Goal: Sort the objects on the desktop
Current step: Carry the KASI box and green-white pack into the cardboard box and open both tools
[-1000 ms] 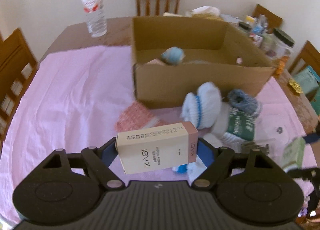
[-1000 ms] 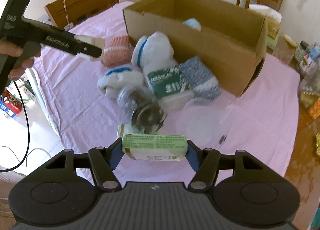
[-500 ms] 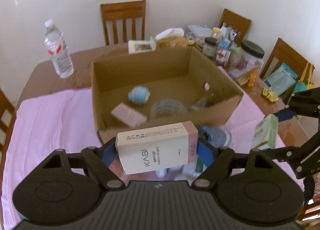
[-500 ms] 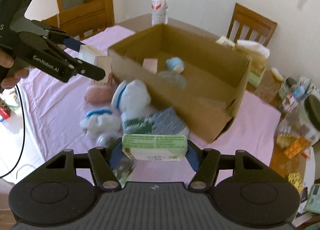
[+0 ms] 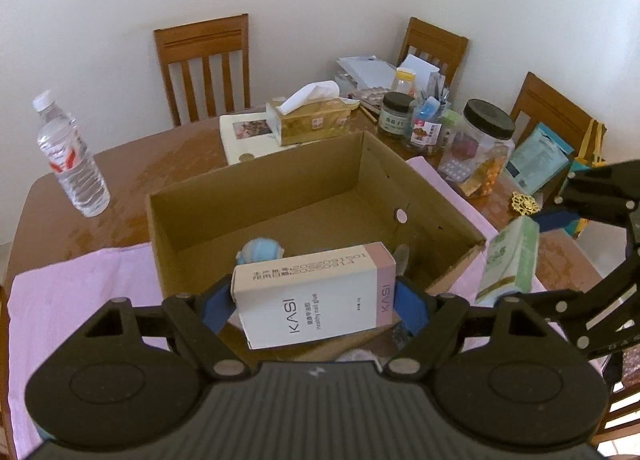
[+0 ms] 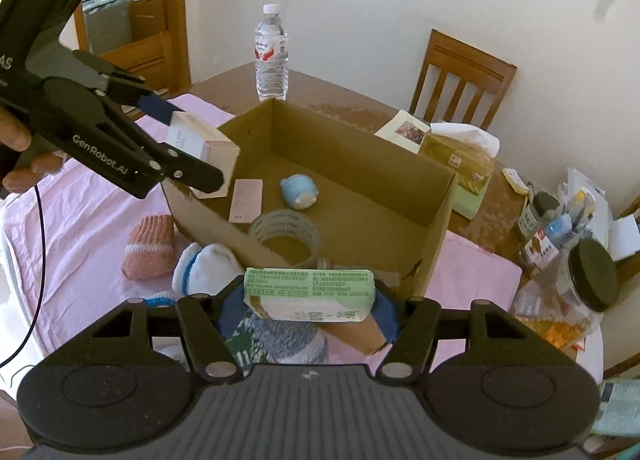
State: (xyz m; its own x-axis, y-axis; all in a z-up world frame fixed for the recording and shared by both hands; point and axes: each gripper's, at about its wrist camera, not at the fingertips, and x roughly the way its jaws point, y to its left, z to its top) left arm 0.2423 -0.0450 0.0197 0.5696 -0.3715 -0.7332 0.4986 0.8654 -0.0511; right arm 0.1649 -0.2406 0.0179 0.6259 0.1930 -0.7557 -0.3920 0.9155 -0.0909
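My left gripper [image 5: 314, 300] is shut on a white and pink KASI carton [image 5: 316, 296], held in the air over the near wall of the open cardboard box [image 5: 280, 180]. In the right wrist view the same carton [image 6: 200, 140] hangs above the box's left corner [image 6: 280, 120]. My right gripper [image 6: 308, 300] is shut on a green and white packet [image 6: 308, 294], just before the box's near wall; the left wrist view shows that packet [image 5: 512, 260] to the right of the box. Inside the box lie a blue ball [image 6: 299, 191], a pink card [image 6: 246, 200] and a tape roll [image 6: 286, 236].
Socks [image 6: 150, 246] lie on the pink cloth [image 6: 80, 228] before the box. A water bottle [image 5: 72, 156] stands at the far left. A tissue box [image 5: 308, 120], jars [image 5: 480, 148] and papers crowd the far right. Wooden chairs [image 5: 204, 64] ring the table.
Both grippers have risen and moved forward with their loads, from above the socks to the box's edge. The box's inside has come into view. Neither grip has altered.
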